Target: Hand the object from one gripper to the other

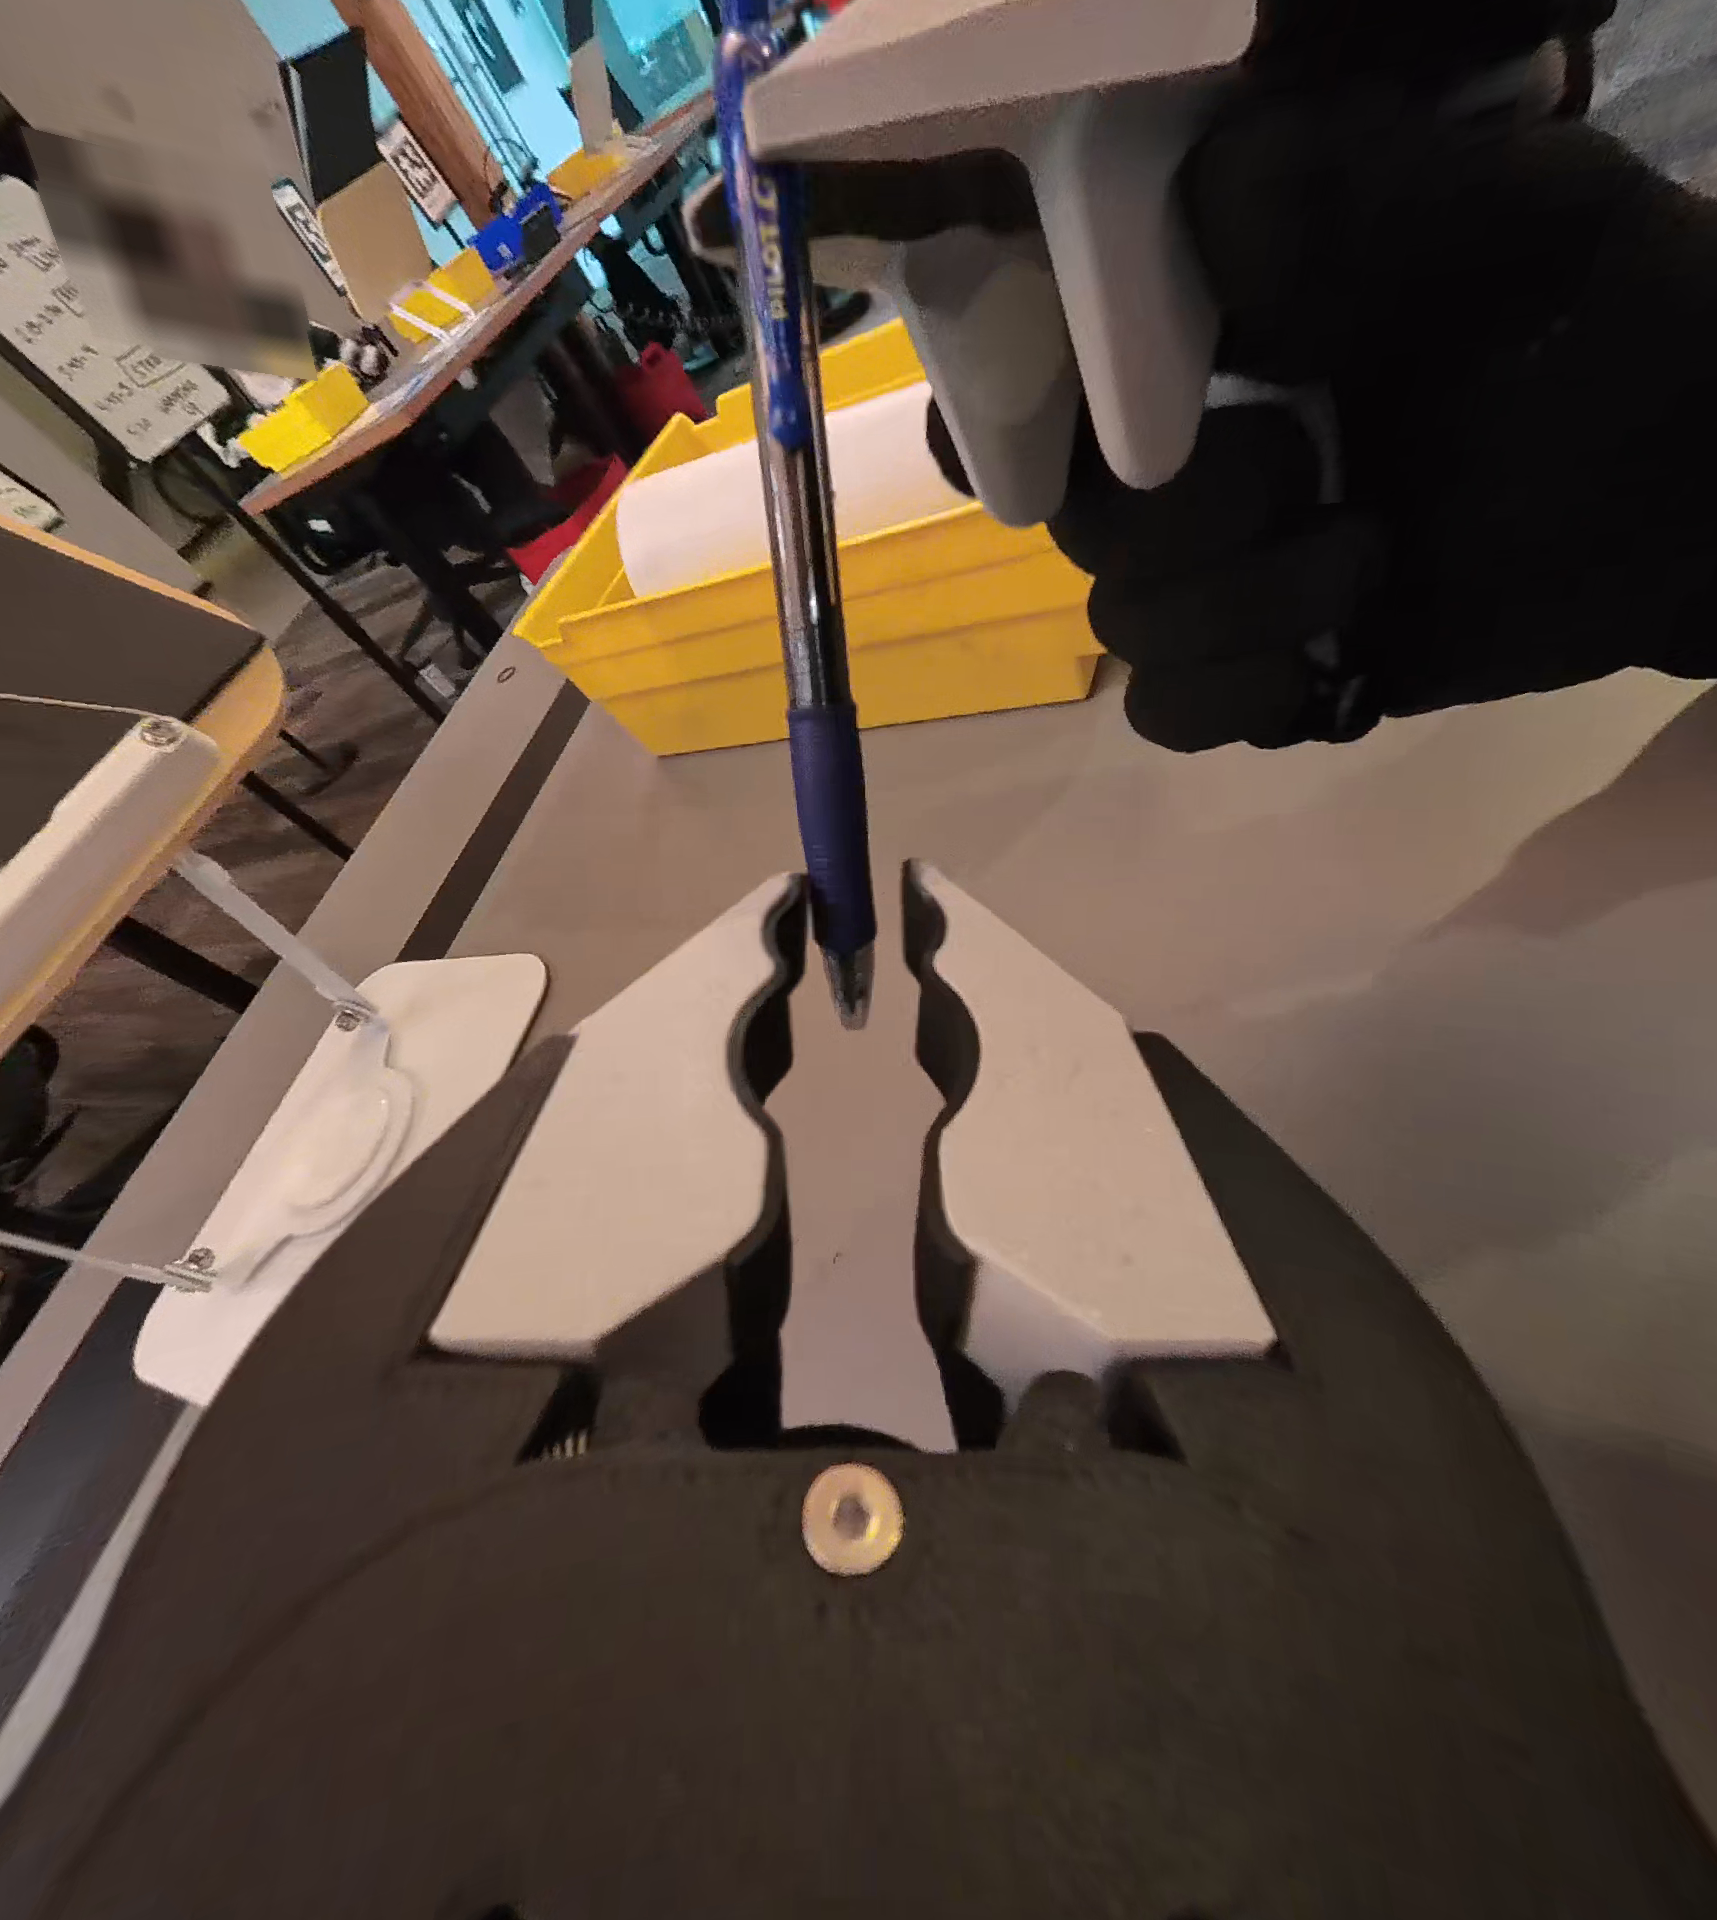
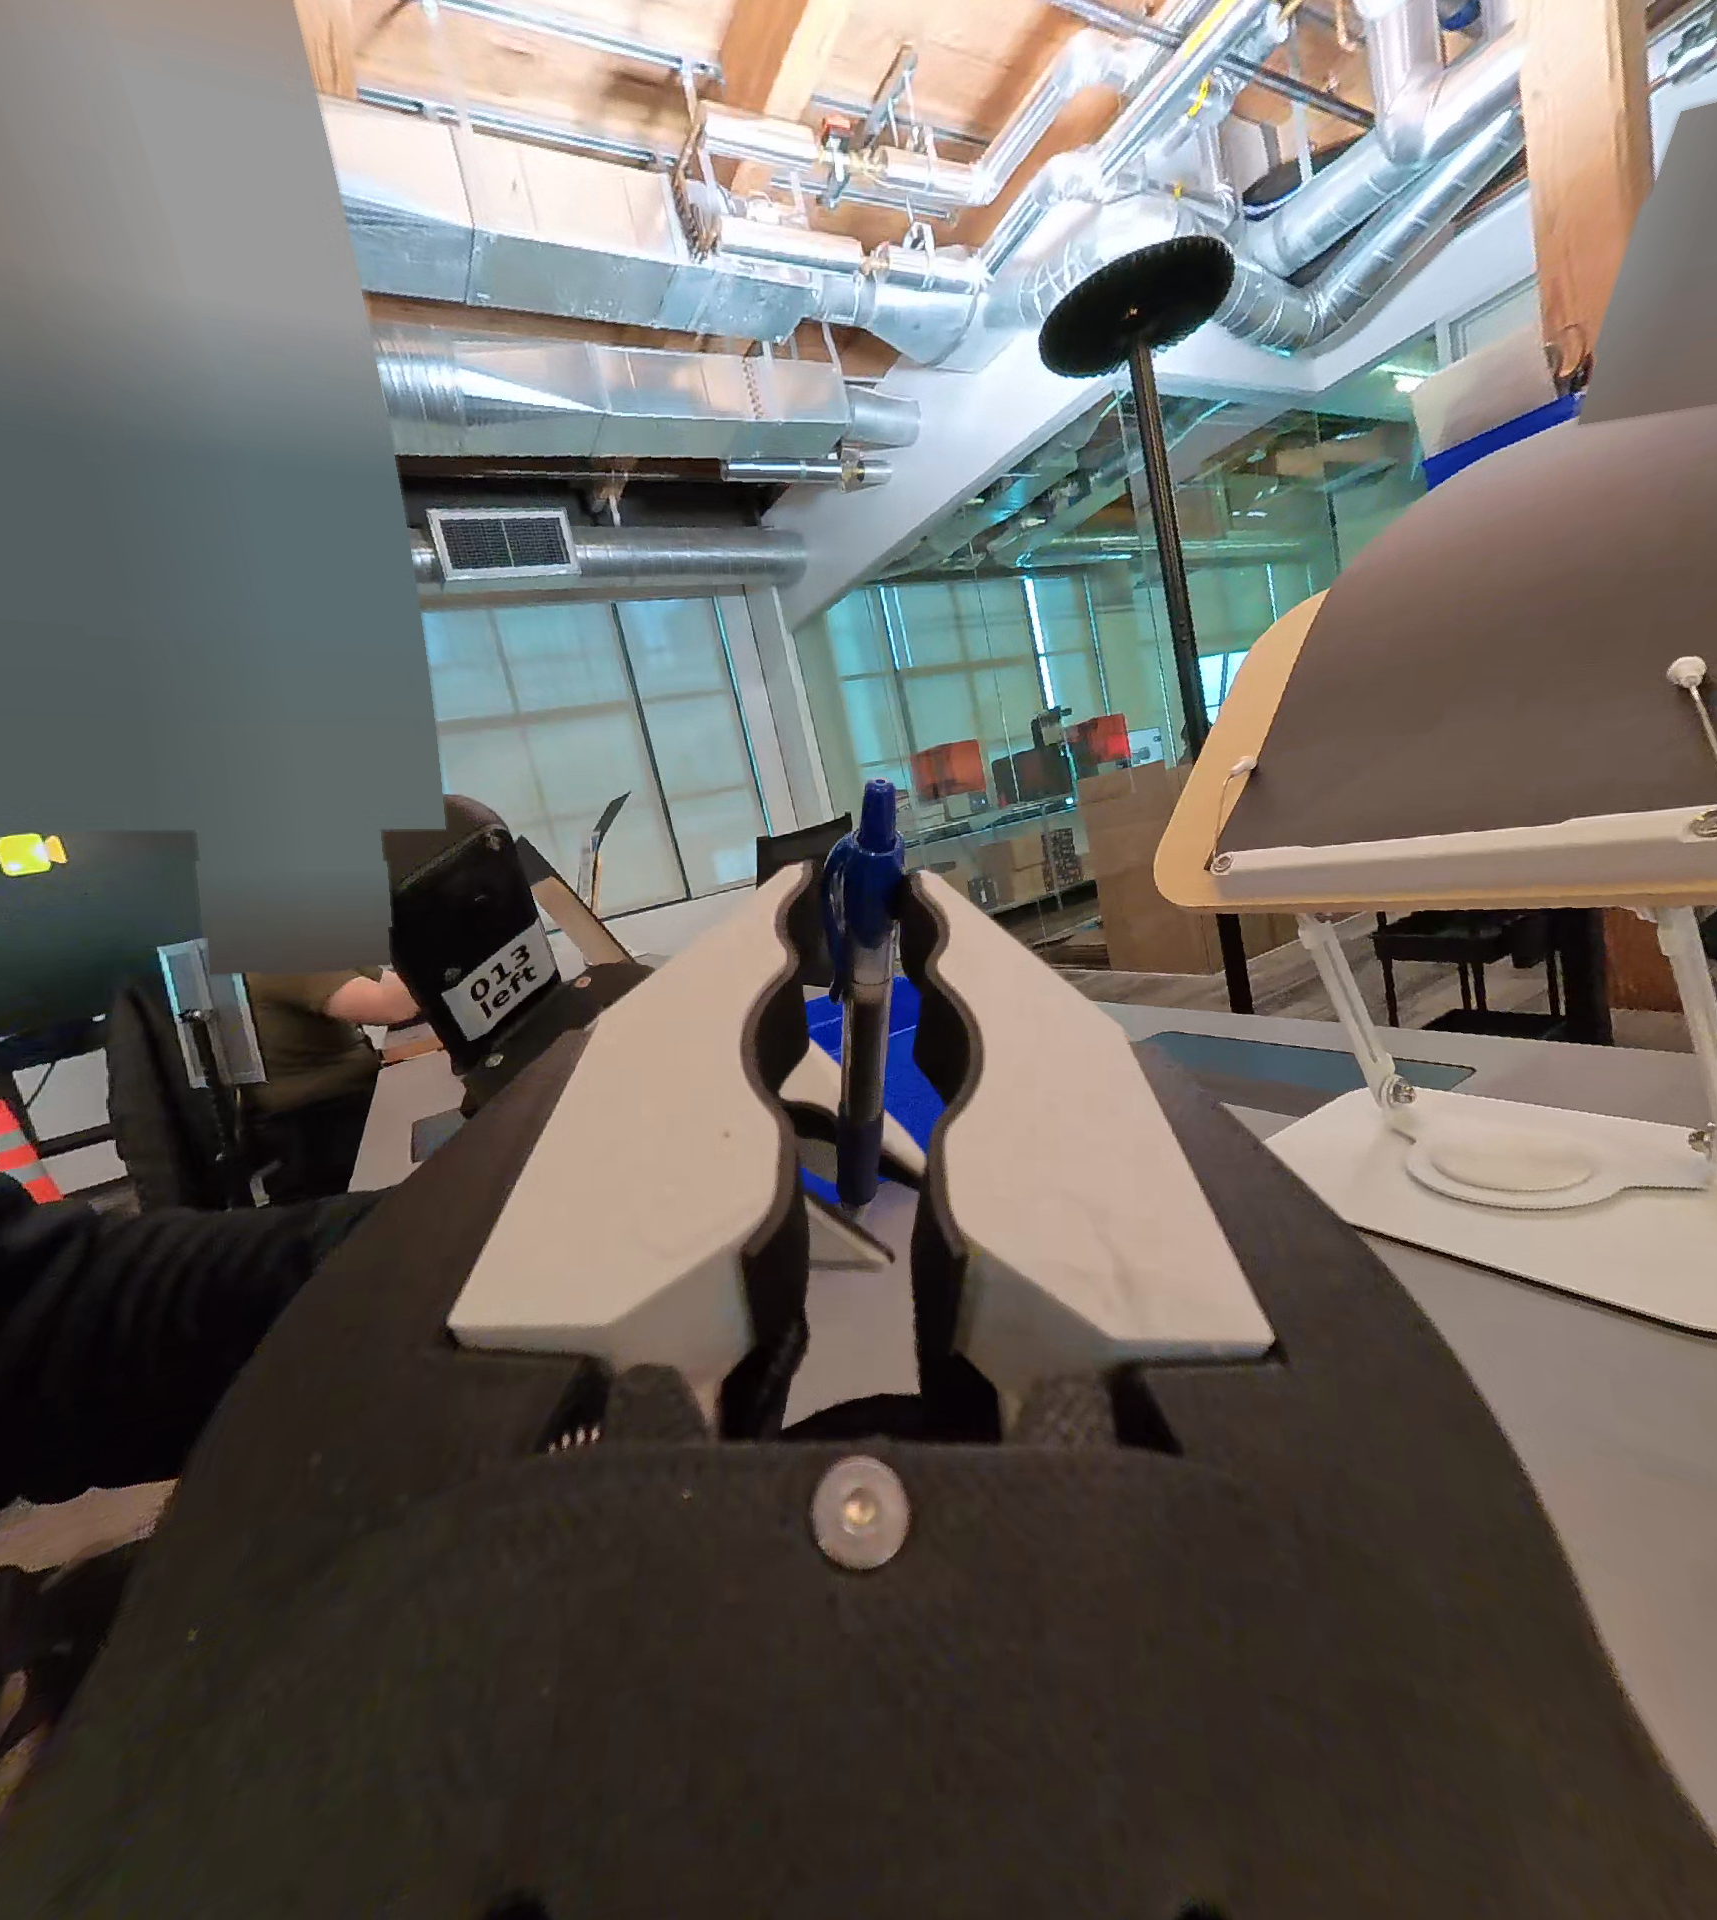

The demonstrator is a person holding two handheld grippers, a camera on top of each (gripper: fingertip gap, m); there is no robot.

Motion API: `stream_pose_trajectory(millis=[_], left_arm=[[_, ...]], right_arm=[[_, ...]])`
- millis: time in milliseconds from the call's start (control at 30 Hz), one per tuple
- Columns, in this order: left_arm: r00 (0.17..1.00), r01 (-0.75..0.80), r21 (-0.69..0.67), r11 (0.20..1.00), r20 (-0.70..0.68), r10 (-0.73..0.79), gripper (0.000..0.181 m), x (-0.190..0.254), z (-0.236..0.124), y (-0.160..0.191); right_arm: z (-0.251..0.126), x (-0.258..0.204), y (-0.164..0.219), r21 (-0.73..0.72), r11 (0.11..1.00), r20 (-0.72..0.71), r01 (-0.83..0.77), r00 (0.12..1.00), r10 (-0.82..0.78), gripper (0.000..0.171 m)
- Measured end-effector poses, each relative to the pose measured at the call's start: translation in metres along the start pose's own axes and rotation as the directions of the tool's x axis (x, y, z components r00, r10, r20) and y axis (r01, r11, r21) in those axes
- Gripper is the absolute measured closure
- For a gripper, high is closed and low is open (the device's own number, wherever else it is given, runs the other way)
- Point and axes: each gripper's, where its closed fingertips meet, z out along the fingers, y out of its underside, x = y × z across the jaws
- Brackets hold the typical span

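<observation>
Pen (image 1: 800, 499): blue, upright at frame centre, clip end pinched by right hand-held gripper (image 2: 859, 894). Tip sits between left hand-held gripper (image 1: 854, 883) fingers, narrowly parted, unclamped. Risk: early release drops it onto tabletop (image 1: 1249, 935) beside yellow bin (image 1: 833, 665).

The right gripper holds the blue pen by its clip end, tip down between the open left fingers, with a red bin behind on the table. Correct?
Not quite: the bin is yellow, not red, as the left wrist view shows. The rest holds: the right gripper clamps the pen near its clip end, tip down between the open left gripper fingers.
</observation>
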Motion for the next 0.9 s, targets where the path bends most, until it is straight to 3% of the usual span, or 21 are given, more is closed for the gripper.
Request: stream_pose_trajectory(millis=[233,267,333,433,533,600,700,900], left_arm=[[0.999,0.040,0.014,0.999,-0.010,-0.040,0.173,-0.002,-0.002,0.000],[0.998,0.051,0.011,0.999,-0.022,-0.051,0.173,-0.002,-0.002,0.000],[0.997,0.055,-0.021,0.998,-0.045,-0.055,0.173,-0.002,-0.004,0.003],[0.999,-0.009,-0.101,0.995,-0.034,0.006,0.173,-0.008,-0.008,0.011],[0.989,-0.147,-0.226,0.963,-0.023,0.146,0.173,-0.016,-0.012,0.023],[0.978,-0.204,-0.303,0.931,-0.030,0.205,0.173,-0.022,-0.015,0.029],[0.965,-0.261,-0.444,0.857,-0.104,0.240,0.173,-0.022,-0.019,0.042],[0.966,-0.235,-0.633,0.738,-0.239,0.102,0.173,-0.004,-0.027,0.055]], right_arm=[[0.001,-0.001,0.001,0.004,1.000,0.002,-0.004,1.000,0.004,0.159],[0.001,0.001,0.001,0.003,1.000,-0.003,-0.006,1.000,0.006,0.155],[0.000,0.009,0.004,-0.014,1.000,-0.043,0.001,0.999,-0.002,0.131],[-0.007,0.020,0.004,-0.066,0.992,-0.121,0.111,0.985,-0.119,0.103],[-0.014,0.014,0.005,-0.161,0.944,-0.114,0.288,0.945,-0.308,0.108],[-0.017,0.008,0.012,-0.274,0.838,-0.087,0.472,0.856,-0.510,0.115],[-0.012,-0.001,0.032,-0.442,0.569,0.028,0.694,0.644,-0.764,0.124],[0.001,0.010,0.089,-0.595,0.068,0.269,0.801,0.278,-0.922,0.140]])
